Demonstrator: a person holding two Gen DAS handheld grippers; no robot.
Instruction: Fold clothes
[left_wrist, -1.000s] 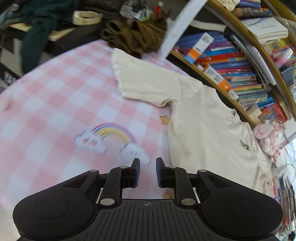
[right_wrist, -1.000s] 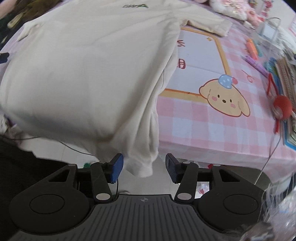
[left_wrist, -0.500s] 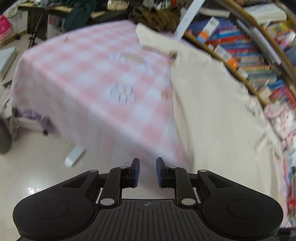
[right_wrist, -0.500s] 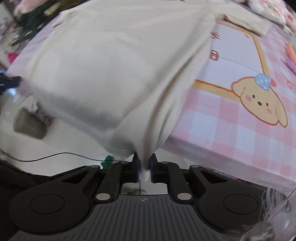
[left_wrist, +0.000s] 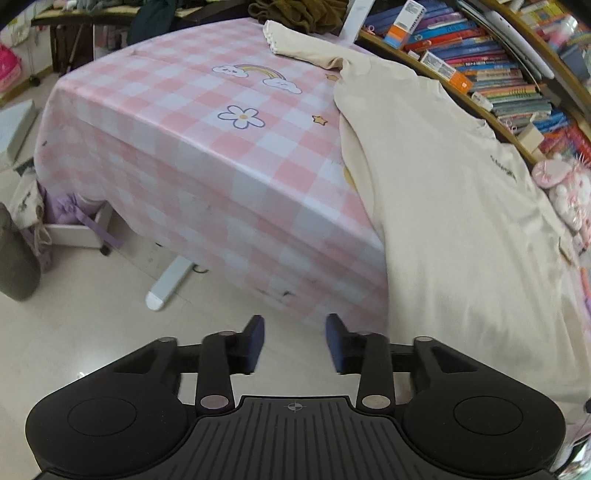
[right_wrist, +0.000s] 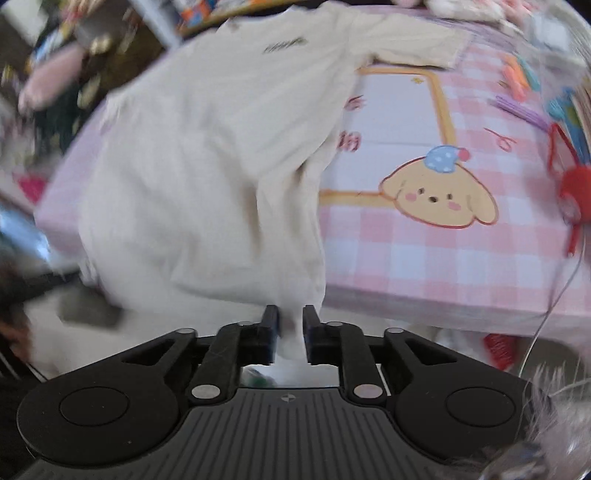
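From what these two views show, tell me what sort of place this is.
Probably a lived-in room at home, perhaps a child's: a pink-and-white checked tablecloth with cartoon prints covers the table, packed shelves of colourful books run beside it, and a pink plush toy lies near the cream T-shirt.

Cream T-shirt on a pink and white checked tablecloth

The T-shirt (left_wrist: 454, 192) is plain cream with a small dark print on the chest. The tablecloth (left_wrist: 207, 155) has pink and white squares, with a rainbow (left_wrist: 264, 72) between white clouds, a white flower (left_wrist: 242, 117), and near its right edge a tan puppy (right_wrist: 439, 194) in a blue cap. The gripper pads (left_wrist: 256, 343) are dark blue on black.
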